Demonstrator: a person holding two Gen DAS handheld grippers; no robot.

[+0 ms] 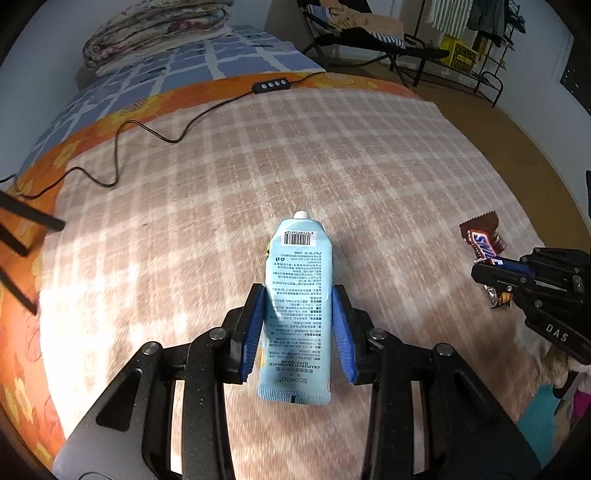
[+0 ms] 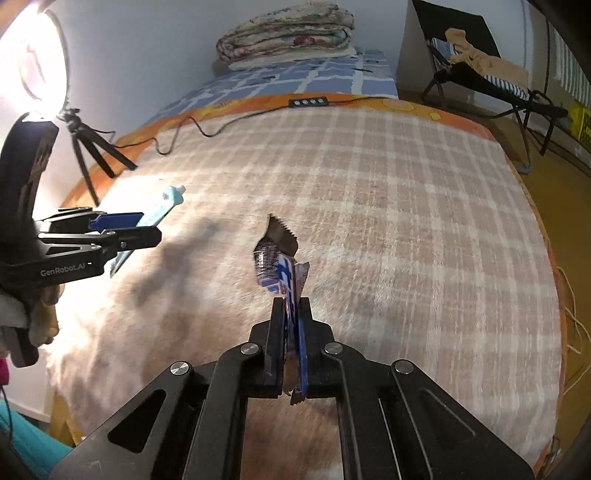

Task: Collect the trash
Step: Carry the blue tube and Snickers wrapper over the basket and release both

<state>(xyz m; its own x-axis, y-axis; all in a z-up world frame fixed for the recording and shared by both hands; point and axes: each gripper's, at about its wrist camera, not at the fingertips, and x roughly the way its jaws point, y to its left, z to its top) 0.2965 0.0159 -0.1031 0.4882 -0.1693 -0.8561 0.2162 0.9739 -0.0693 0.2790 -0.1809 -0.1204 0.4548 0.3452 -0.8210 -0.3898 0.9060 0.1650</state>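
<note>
My left gripper (image 1: 298, 295) is shut on a light blue hand cream tube (image 1: 297, 295), held above the bed with its white cap pointing away. In the right wrist view the left gripper (image 2: 147, 227) and the tube (image 2: 162, 205) show at the left. My right gripper (image 2: 291, 306) is shut on a brown and blue Snickers wrapper (image 2: 279, 258), held above the blanket. In the left wrist view the right gripper (image 1: 484, 269) and the wrapper (image 1: 484, 240) show at the right.
A pink plaid blanket (image 1: 295, 155) covers the bed. A black cable with a remote (image 1: 270, 85) lies along its far edge. Folded quilts (image 2: 284, 33) sit at the head. A ring light on a tripod (image 2: 85, 144) stands at the left. A folding chair (image 2: 480, 77) stands beyond.
</note>
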